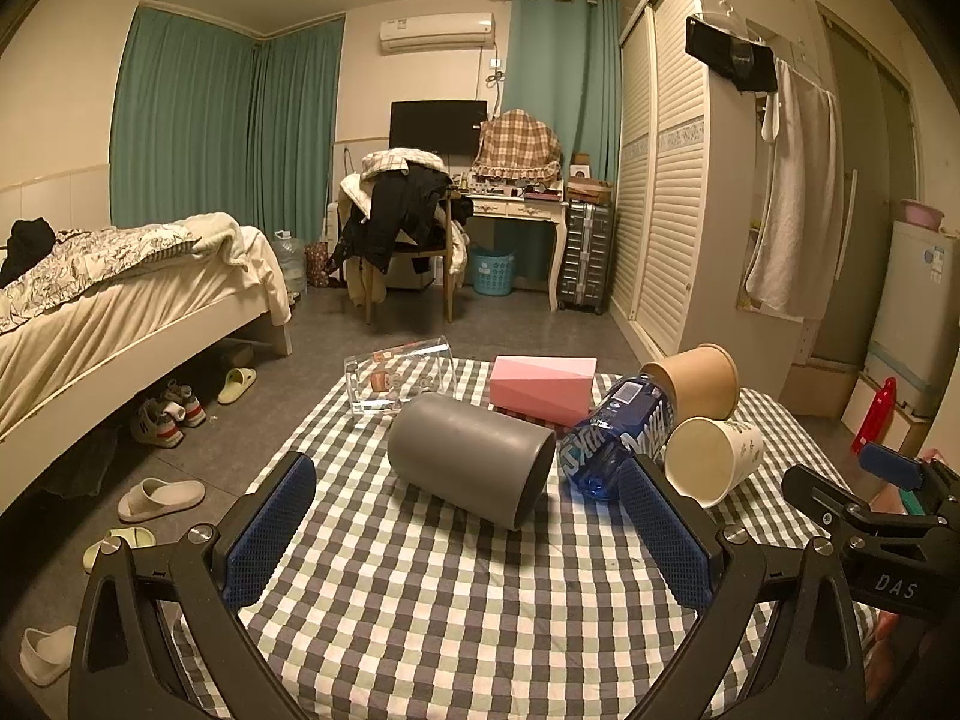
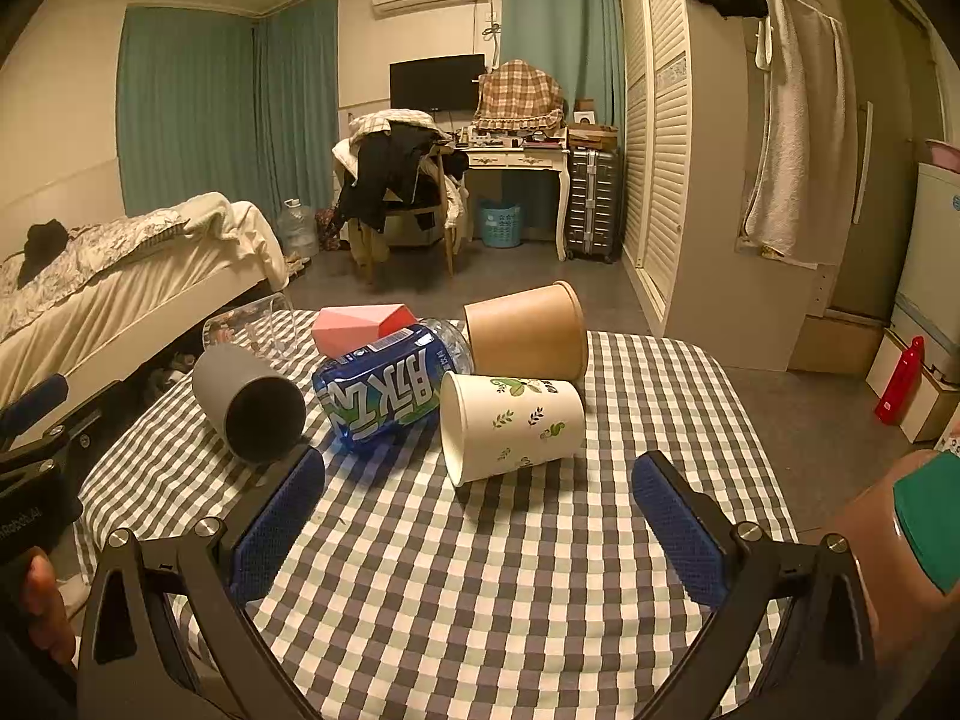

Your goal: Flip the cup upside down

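A grey cup [image 1: 468, 459] lies on its side on the checked tablecloth [image 1: 420, 600], mouth toward the right front; it also shows in the right wrist view [image 2: 249, 402]. A white paper cup with leaf prints [image 2: 513, 426] lies on its side, mouth toward the left; it also shows in the left wrist view [image 1: 714, 459]. A brown paper cup [image 2: 528, 333] lies on its side behind it and also shows in the left wrist view [image 1: 696, 381]. My left gripper [image 1: 474, 534] is open, just short of the grey cup. My right gripper [image 2: 480, 528] is open, just short of the white cup.
A blue water bottle [image 2: 390, 387] lies between the grey and white cups. A pink box [image 1: 543, 390] and a clear glass container [image 1: 399, 378] lie at the table's far side. A bed [image 1: 120, 300] stands left, a wardrobe [image 1: 660, 180] right, slippers [image 1: 159, 498] on the floor.
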Motion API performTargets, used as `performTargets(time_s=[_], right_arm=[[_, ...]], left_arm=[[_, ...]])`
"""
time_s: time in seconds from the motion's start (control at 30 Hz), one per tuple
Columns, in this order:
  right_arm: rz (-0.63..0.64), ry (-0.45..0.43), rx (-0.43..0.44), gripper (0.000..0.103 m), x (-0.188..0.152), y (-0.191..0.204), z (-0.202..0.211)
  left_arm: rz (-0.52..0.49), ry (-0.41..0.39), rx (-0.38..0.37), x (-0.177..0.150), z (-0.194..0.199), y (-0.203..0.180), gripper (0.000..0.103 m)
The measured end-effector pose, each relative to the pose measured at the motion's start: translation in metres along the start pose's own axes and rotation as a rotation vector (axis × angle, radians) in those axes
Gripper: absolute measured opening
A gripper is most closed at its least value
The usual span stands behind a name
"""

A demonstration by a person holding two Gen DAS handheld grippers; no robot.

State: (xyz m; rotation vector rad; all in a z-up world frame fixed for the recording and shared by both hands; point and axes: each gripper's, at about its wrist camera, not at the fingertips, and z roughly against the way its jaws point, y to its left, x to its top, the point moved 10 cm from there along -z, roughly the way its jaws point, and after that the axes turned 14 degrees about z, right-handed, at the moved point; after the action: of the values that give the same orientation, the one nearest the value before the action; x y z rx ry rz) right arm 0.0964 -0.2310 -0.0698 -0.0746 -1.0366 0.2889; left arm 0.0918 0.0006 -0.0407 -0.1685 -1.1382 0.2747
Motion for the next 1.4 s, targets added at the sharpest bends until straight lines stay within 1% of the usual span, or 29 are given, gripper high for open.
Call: performTargets(time_s=[1.4], right_arm=[[0.027, 0.004, 0.015, 0.103, -0.0012, 0.0102, -0.0004]], left_arm=[[-0.008, 0.005, 0.003, -0.0024, 0.0010, 0.0047, 0.103]])
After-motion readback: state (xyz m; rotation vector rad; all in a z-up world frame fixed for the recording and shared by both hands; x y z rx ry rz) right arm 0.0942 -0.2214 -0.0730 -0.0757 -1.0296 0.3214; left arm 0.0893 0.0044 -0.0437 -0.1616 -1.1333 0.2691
